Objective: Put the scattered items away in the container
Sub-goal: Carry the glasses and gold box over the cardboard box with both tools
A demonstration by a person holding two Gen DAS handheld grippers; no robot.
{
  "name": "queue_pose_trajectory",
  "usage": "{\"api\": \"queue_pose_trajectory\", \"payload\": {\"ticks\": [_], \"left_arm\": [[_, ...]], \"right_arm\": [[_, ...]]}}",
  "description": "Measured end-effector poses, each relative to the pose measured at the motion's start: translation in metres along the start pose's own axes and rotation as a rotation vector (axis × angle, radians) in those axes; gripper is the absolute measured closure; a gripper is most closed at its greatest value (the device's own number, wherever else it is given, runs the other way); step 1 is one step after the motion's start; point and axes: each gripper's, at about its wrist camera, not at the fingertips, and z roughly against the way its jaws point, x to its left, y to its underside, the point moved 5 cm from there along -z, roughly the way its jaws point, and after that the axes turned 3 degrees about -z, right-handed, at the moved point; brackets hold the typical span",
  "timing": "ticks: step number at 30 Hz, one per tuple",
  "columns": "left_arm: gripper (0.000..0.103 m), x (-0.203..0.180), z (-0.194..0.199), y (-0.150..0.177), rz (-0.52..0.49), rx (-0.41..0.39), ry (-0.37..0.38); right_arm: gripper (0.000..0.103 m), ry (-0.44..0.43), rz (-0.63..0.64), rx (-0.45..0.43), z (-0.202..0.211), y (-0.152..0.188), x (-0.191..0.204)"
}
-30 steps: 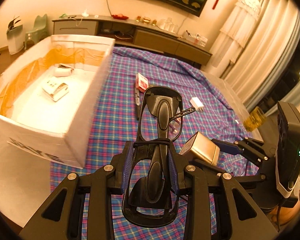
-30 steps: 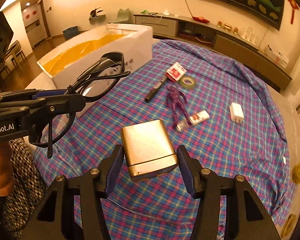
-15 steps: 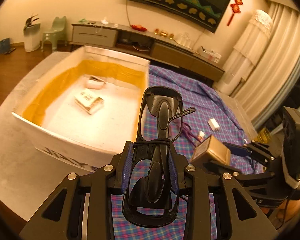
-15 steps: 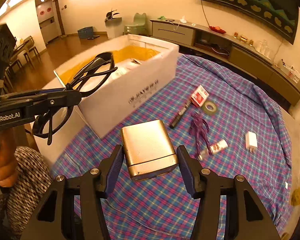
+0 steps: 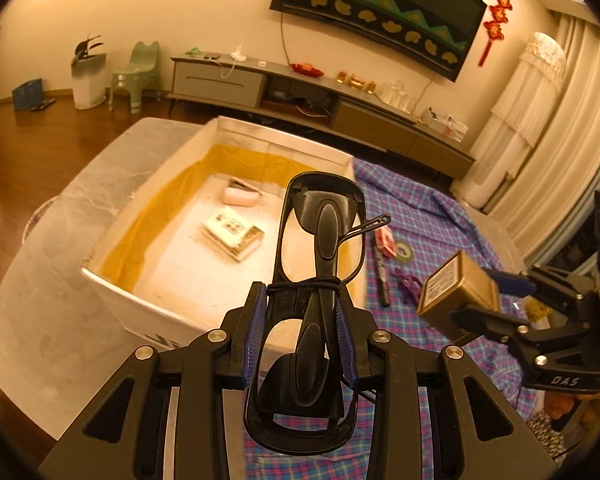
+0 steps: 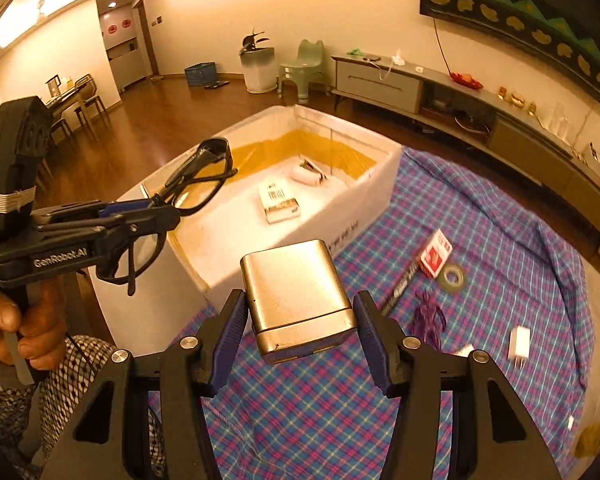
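— Two loads up? What am I carrying?
— Yes. My left gripper [image 5: 302,334] is clamped on the black glasses [image 5: 316,264], over the white box's [image 6: 380,184] near wall. My right gripper [image 6: 300,332] pinches the gold metal case [image 6: 296,292] above the plaid cloth [image 6: 500,248], beside the box.

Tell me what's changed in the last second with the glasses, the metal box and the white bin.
Both claws carried their loads toward the white bin: the glasses in the left claw now hang over it, the metal box in the right claw nears its edge. Both grips unchanged; nothing released.
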Motion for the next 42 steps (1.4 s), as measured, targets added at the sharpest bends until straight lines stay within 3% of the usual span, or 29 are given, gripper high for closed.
{"api": "queue_pose_trajectory", "payload": {"ticks": [17, 32, 42], "left_arm": [[0.069, 0.044, -0.025, -0.022, 0.014, 0.028, -0.080], [0.069, 0.044, -0.055, -0.036, -0.045, 0.096, -0.101], [0.069, 0.040, -0.080, -0.030, -0.052, 0.182, -0.105]], "right_arm": [[0.047, -0.008, 0.109, -0.026, -0.019, -0.065, 0.028], [0.047, 0.051, 0.211, 0.035, -0.071, -0.096, 0.038], [0.047, 0.089, 0.251, 0.078, -0.104, -0.104, 0.036]]}}
